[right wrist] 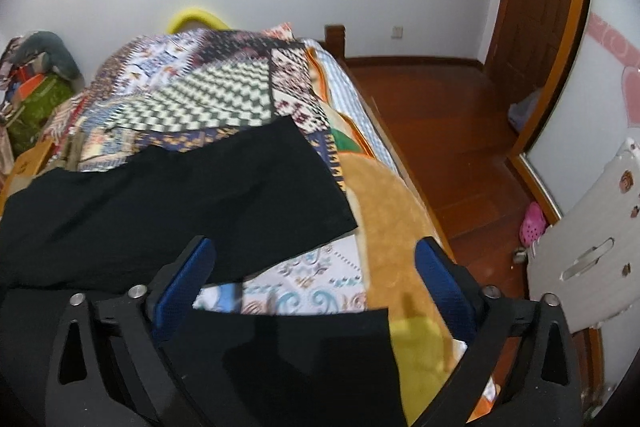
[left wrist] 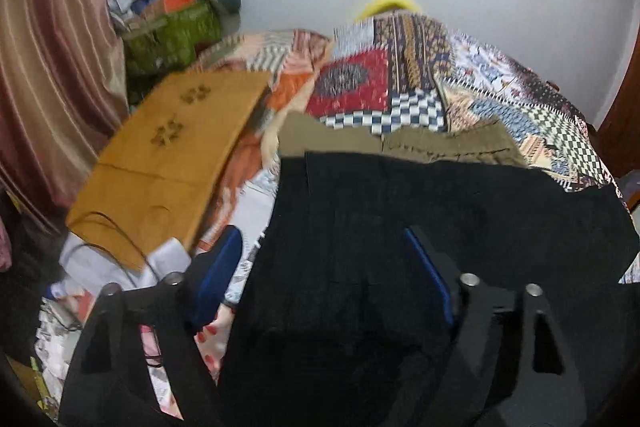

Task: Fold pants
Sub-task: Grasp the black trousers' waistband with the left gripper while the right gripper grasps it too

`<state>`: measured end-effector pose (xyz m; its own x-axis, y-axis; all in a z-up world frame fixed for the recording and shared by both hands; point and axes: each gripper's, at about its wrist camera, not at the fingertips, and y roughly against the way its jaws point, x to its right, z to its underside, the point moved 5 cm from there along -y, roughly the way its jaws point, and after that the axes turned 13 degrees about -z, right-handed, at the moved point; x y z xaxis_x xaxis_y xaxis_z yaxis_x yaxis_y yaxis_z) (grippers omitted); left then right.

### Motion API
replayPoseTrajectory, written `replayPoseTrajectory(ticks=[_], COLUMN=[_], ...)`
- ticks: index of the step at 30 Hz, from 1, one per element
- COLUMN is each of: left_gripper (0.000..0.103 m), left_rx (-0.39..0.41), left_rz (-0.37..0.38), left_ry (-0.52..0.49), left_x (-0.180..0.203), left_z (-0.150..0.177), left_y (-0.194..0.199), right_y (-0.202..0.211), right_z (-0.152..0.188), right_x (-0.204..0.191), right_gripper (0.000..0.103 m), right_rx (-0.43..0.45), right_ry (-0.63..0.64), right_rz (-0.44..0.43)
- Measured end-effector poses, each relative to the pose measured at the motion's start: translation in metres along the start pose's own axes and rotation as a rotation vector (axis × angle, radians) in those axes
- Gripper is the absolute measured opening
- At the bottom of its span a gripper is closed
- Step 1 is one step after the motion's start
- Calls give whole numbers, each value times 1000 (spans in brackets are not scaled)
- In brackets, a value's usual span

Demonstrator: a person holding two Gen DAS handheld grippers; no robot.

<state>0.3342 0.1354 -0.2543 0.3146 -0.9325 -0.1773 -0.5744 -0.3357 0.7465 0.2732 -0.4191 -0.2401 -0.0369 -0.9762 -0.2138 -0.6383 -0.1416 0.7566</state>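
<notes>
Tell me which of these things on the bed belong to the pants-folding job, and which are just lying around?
Part of the job: black pants, left gripper, right gripper.

Just lying about: khaki garment, mustard cloth, patchwork bedspread, pink shoe.

Pants (left wrist: 420,227): plain black. Quilt (right wrist: 208,83) beneath pants: patchwork, checks and florals. Blanket (right wrist: 392,211) right of pants: tan. Cloth (left wrist: 168,155) left of pants: mustard, floral motifs. Tong pads (right wrist: 184,279): blue.

Both wrist views look steeply down, close over the black pants (left wrist: 400,227) (shared, plus the quilt (right wrist: 208,83)).
</notes>
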Motion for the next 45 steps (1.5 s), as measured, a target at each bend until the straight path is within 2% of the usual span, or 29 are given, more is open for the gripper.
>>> replayPoseTrajectory(ticks=[1,3,7,13,16,18,20,22,24,25,26,28,33,36,41,45], left_gripper=[71,69,69,69,69,55,37,31,27,23,12,5,4,4,4,5], left_rx=[-17,-50,-96,-141,-162,-156,-151,-133,-107,-93,-77,-46,-24,-26,-63,-106], left_rz=[7,19,15,-5,15,17,-6,-18,-46,-58,-78,-111,-95,-93,-97,-72], left_ry=[-2,-15,-29,-49,-28,-26,-55,-73,-106,-117,-132,-147,-139,-142,-116,-106], left_x=[1,4,5,9,12,15,19,22,26,27,27,24,15,13,12,10], left_z=[0,-2,-9,-22,-27,-30,-34,-36,-36,-36,-37,-41,-50,-53,-51,-48], left_y=[-8,-25,-57,-103,-118,-122,-124,-121,-115,-113,-109,-101,-89,-90,-104,-112], right_y=[-7,-21,-41,-66,-70,-72,-72,-72,-69,-67,-66,-62,-53,-46,-48,-47], right_z=[-1,-3,-5,-1,-1,-2,-4,-4,-5,-6,-5,-4,0,10,31,27], right_x=[3,7,14,21,20,18,17,17,20,21,22,20,19,25,30,27], right_gripper=[88,78,74,63,58,52,47,39,25,24,22,19,12,12,12,14], right_rx=[-13,-42,-68,-123,-115,-106,-102,-99,-91,-87,-83,-71,-64,-73,-127,-156], right_ry=[-5,-13,-14,-29,-36,-32,-22,-14,-11,-16,-21,-17,-6,-23,-51,-45], right_rz=[2,-8,-9,-11,-31,-32,-17,3,18,10,3,-4,-1,-10,-15,3])
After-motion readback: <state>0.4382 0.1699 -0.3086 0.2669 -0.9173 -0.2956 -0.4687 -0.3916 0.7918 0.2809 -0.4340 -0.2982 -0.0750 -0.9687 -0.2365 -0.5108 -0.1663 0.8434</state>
